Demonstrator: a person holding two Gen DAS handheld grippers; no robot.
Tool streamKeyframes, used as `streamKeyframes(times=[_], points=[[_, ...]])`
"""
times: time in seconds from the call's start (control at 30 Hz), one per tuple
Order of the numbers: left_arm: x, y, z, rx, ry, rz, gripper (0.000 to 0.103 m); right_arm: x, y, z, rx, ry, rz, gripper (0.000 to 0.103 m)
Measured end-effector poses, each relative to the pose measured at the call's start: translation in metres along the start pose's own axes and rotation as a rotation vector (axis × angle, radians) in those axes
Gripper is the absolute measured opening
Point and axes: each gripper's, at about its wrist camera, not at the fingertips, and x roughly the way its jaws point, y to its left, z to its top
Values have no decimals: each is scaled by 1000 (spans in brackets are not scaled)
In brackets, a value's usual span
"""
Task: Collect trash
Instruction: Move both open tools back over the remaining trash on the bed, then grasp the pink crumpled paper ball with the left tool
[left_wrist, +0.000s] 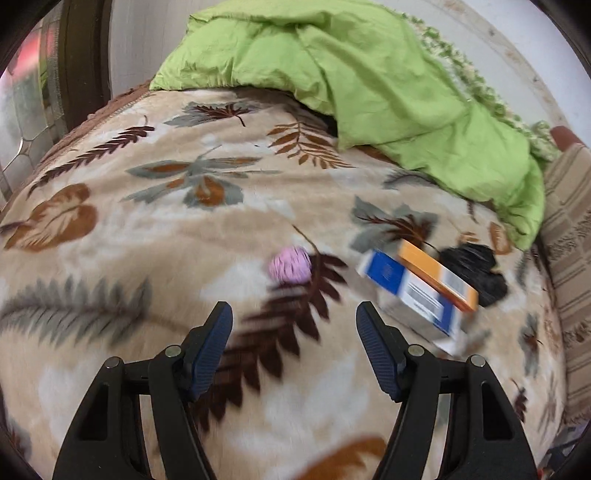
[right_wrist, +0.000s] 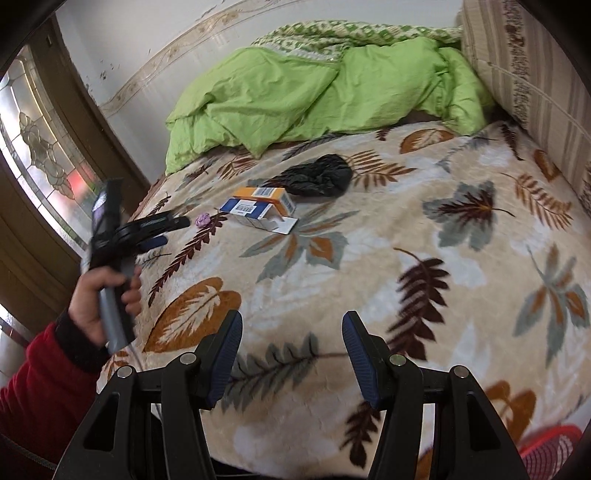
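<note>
Trash is sitting on the leaf-print blanket (right_wrist: 332, 266): a pink crumpled wad (left_wrist: 290, 264), and just to its right a blue box (left_wrist: 406, 291) with an orange box (left_wrist: 436, 275) touching it, then a black bag (left_wrist: 474, 271) right behind those. Left gripper (left_wrist: 294, 314) is hovering near the wad, jaws apart, nothing in them. Right gripper (right_wrist: 291, 332) is gaping empty too, well back from the wad. I'd guess the wad's first, so come down straddling it and pinch low without grabbing blanket fuzz.

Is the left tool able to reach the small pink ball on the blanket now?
Probably yes. The left tool is open, and the pink ball lies just ahead of it on the blanket, nothing between. The boxes lie off to the side.
</note>
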Motion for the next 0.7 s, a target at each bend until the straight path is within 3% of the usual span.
streamKeyframes(times=[0.17, 0.23, 0.3, 0.37, 0.7], points=[[38, -4, 15, 42, 3, 36, 58, 42, -1, 27, -13, 32, 54, 60], [52, -7, 17, 65, 23, 33, 43, 66, -4, 39, -4, 57, 81, 60], [60, -7, 18, 87, 11, 52, 41, 89, -6, 51, 11, 74, 80, 60], [60, -6, 19, 95, -12, 55, 29, 109, -6, 61, 18, 86, 91, 60], [-2, 25, -13, 1, -77, -4, 29, 192, -11, 106, 65, 90, 117, 60]])
